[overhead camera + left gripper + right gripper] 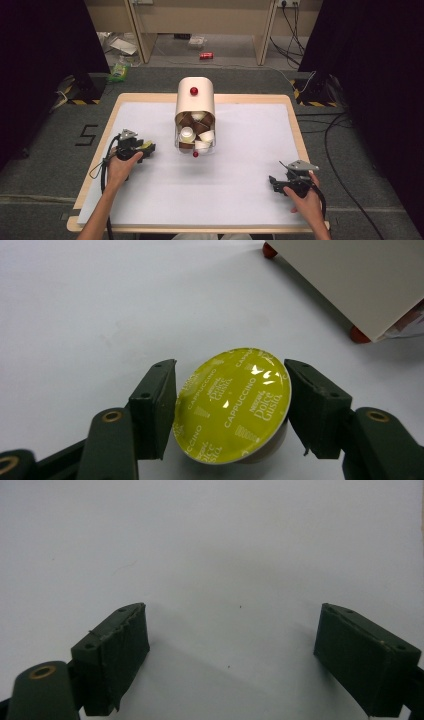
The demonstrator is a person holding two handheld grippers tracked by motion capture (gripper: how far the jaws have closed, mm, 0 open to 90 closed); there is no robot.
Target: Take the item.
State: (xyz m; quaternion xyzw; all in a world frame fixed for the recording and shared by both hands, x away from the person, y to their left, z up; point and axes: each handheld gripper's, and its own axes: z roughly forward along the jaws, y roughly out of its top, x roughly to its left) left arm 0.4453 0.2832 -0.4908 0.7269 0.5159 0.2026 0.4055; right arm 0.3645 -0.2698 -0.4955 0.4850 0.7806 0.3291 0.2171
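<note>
A white sheet covers the wooden-edged table (295, 130), which stands on grey carpet marked with a taped "5", with dark curtains at both sides. In the high view, a cream-coloured capsule dispenser with a rounded hood and red knob (195, 100) sits at the far centre of the table, its open wire front showing brown and white capsules. The left tongs (145, 148) rest low over the sheet to the left of the dispenser, pinching a round coffee capsule with a yellow-green foil lid (146, 146). The right tongs (272, 182) lie near the front right corner, well apart from the dispenser. In the left gripper view, the capsule (232, 405) is clamped across its rim between both black pads, foil face towards the camera; the printing reads "CAPPUCCINO" and "NESCAFÉ Dolce Gusto", repeated around the lid. The dispenser's cream wall (360, 285) and two of its red feet appear at upper right. To complete the step well, lower the capsule until its base meets the sheet, keep it level, then release evenly so it does not roll. In the right gripper view, the right tongs (232, 655) stand spread wide over bare white sheet, holding nothing.
</note>
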